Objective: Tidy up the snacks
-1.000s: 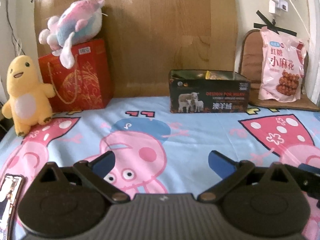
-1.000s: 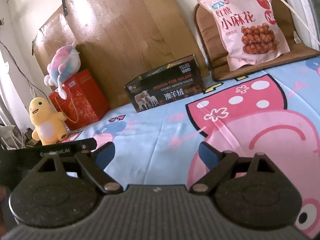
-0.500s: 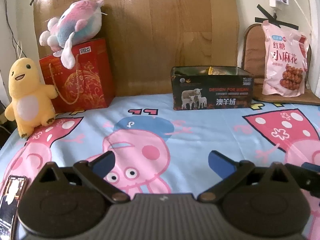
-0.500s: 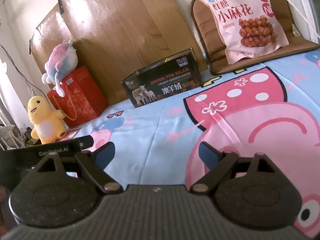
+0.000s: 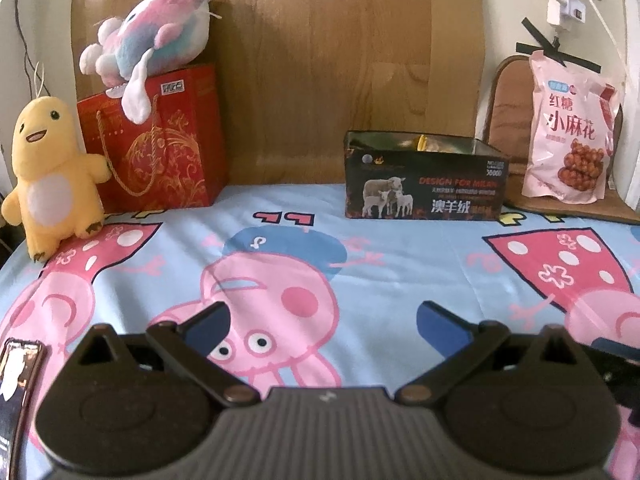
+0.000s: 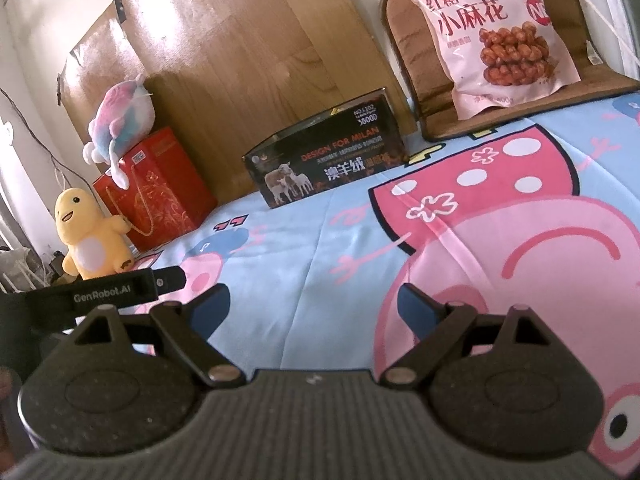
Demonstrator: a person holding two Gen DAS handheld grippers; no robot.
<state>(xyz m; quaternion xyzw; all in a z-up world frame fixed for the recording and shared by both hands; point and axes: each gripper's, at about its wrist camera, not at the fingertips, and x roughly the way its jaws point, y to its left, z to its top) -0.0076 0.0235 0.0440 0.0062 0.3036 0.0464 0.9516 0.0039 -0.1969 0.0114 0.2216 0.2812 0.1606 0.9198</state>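
A pink snack bag with Chinese print leans upright on a brown cushion at the back right. A dark open box with sheep pictures stands against the wooden board, with yellow packets showing inside. My left gripper hovers open over the cartoon sheet, far in front of the box, nothing between its fingers. My right gripper is also open and holds nothing, low over the sheet, well short of the bag.
A red gift bag with a pastel plush on top stands at the back left, and a yellow plush beside it. A phone lies at the near left. The left gripper's body shows in the right wrist view.
Both grippers have drifted slightly; the left view has shifted so the box and bag sit a little further right and lower. The right view has moved closer to the snack bag. Both stay open.
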